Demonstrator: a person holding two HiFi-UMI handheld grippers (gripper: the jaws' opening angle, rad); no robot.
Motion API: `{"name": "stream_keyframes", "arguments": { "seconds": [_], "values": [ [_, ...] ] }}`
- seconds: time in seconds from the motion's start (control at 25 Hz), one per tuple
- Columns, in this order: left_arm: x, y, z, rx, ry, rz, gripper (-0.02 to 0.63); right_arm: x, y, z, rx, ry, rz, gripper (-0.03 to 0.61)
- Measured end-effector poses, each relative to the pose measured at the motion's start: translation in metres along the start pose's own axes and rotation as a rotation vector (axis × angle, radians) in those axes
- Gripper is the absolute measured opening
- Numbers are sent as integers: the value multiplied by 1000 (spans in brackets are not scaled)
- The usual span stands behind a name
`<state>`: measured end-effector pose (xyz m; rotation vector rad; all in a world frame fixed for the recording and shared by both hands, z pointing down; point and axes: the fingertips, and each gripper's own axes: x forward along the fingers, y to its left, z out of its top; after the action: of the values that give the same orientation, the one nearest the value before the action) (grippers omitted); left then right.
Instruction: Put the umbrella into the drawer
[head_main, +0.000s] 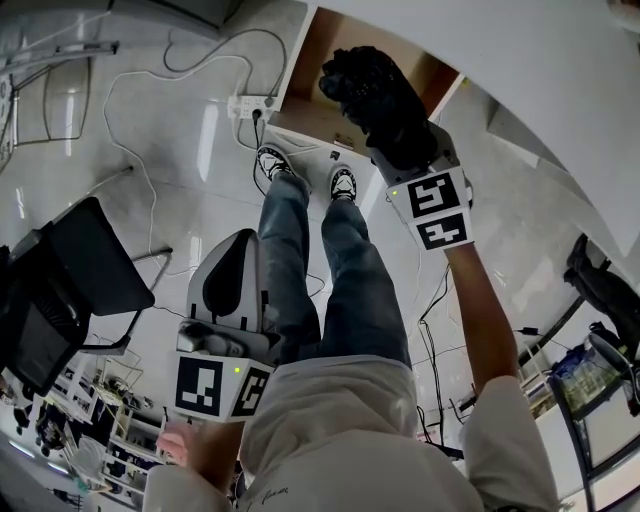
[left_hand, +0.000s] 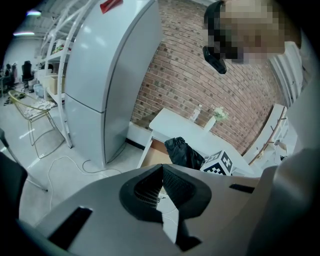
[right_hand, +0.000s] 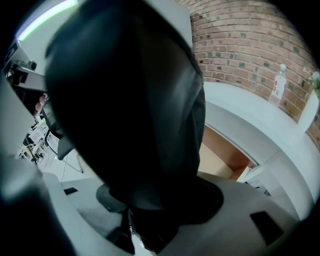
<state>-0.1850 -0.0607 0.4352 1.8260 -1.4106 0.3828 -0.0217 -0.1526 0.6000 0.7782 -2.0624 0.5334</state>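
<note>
Head view has your right tool (head_main: 400, 150) stretched forward, its jaws clamped on the crumpled black fabric umbrella (head_main: 372, 92). The umbrella hangs over the open wooden drawer (head_main: 318, 85) under the white table (head_main: 520, 90). Whether it touches the drawer's floor cannot be told.

Right gripper view confirms the grip. The umbrella (right_hand: 130, 105) fills most of the picture, bunched between the jaws of the right tool (right_hand: 137, 220). The drawer (right_hand: 220, 157) stands open beyond it, and the table (right_hand: 265, 125) runs along a red brick wall (right_hand: 240, 40). A clear plastic bottle (right_hand: 278, 82) stands on the table near that wall.

Your left tool (head_main: 235, 265) sits close by your left thigh, well apart from the drawer. Left gripper view shows the left tool (left_hand: 161, 195) with its jaws pressed together and nothing between them. It looks toward the drawer (left_hand: 156, 157) and the umbrella (left_hand: 184, 152), with a tall grey refrigerator (left_hand: 100, 75) standing left of the table.
</note>
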Motion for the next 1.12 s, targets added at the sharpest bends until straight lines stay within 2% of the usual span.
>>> {"name": "stream_keyframes", "arguments": {
  "seconds": [0.88, 1.12],
  "values": [
    [7, 27, -8, -63, 22, 26, 18, 58, -9, -15, -49, 98, -2, 250],
    [13, 21, -9, -6, 37, 4, 18, 74, -13, -20, -42, 125, -2, 250]
  ]
}}
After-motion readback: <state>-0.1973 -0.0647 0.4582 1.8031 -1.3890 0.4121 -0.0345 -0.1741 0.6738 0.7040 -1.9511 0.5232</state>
